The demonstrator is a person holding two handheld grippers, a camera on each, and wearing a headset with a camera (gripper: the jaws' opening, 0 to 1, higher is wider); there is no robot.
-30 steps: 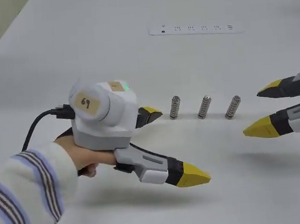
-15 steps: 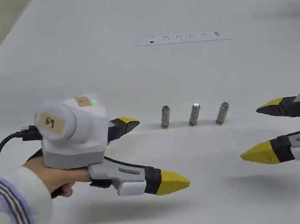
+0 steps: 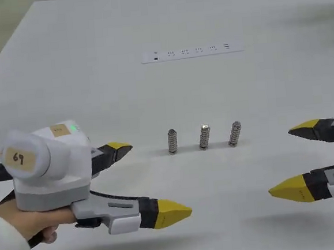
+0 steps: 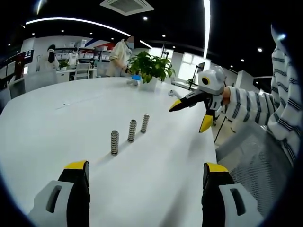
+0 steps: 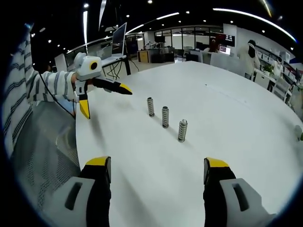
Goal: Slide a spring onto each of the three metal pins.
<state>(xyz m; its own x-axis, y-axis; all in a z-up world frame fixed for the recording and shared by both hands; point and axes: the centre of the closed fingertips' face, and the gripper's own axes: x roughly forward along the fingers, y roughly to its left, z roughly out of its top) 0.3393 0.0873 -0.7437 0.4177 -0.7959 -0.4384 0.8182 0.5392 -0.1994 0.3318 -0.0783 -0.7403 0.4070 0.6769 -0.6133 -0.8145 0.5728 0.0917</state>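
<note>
Left gripper (image 3: 159, 177) and right gripper (image 3: 280, 161) have drawn back from the three springs (image 3: 204, 136), which stand upright in a row on the white table (image 3: 92, 61) between them. Both jaws are spread wide and empty. A power strip (image 3: 191, 52) lies beyond.

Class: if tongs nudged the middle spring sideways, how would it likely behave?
The middle spring stands tall and narrow, so it would probably tip easily unless anchored. Its coils suggest it flexes when squeezed. Being round, it might roll once down.
</note>
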